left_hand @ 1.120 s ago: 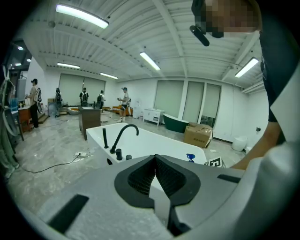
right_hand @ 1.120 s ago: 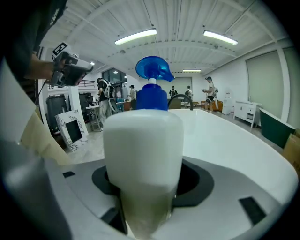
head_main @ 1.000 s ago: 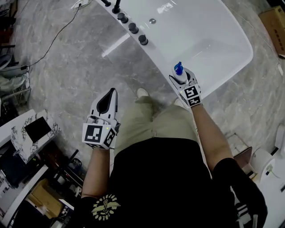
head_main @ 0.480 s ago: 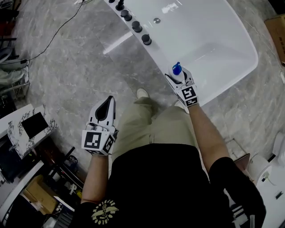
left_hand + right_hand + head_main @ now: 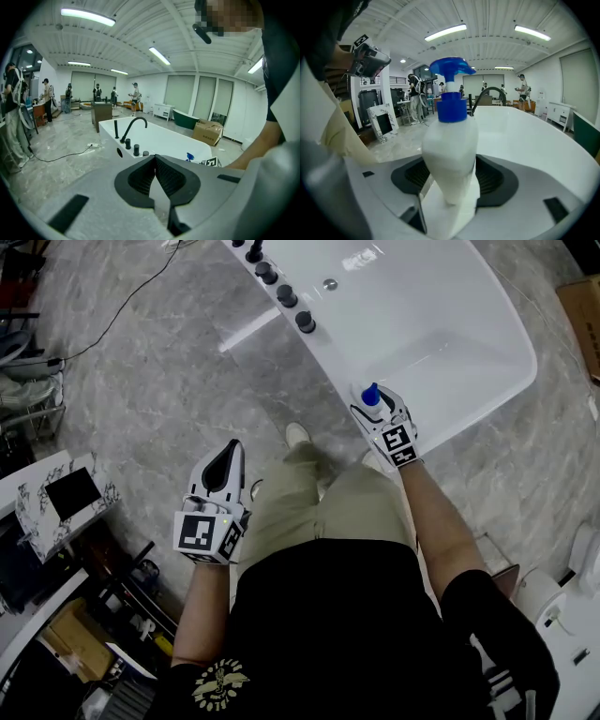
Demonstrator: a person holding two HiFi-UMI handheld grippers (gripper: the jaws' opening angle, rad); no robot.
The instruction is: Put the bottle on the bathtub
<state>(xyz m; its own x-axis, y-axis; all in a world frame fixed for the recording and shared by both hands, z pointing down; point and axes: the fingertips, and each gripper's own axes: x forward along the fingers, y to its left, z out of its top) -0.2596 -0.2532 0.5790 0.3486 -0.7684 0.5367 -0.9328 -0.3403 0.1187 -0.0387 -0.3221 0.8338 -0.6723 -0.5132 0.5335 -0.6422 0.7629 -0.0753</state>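
A white pump bottle (image 5: pixel 450 150) with a blue pump head (image 5: pixel 370 395) stands upright between the jaws of my right gripper (image 5: pixel 380 416), which is shut on it at the near rim of the white bathtub (image 5: pixel 450 334). In the right gripper view the tub's white rim (image 5: pixel 525 136) spreads out just beyond the bottle. My left gripper (image 5: pixel 223 463) hangs over the grey floor to the tub's left, jaws shut with nothing between them. From the left gripper view the bathtub (image 5: pixel 159 140) and the bottle's blue top (image 5: pixel 189 156) show ahead.
A black faucet (image 5: pixel 133 126) and several black knobs (image 5: pixel 286 296) line the tub's left rim. A cable (image 5: pixel 112 324) runs across the marble floor. A small marble-patterned table (image 5: pixel 56 502) stands at the left. A cardboard box (image 5: pixel 581 296) lies past the tub at the right. Several people stand far back.
My right gripper with the bottle has shifted slightly toward me and down along the tub's near rim. The left gripper has barely moved.
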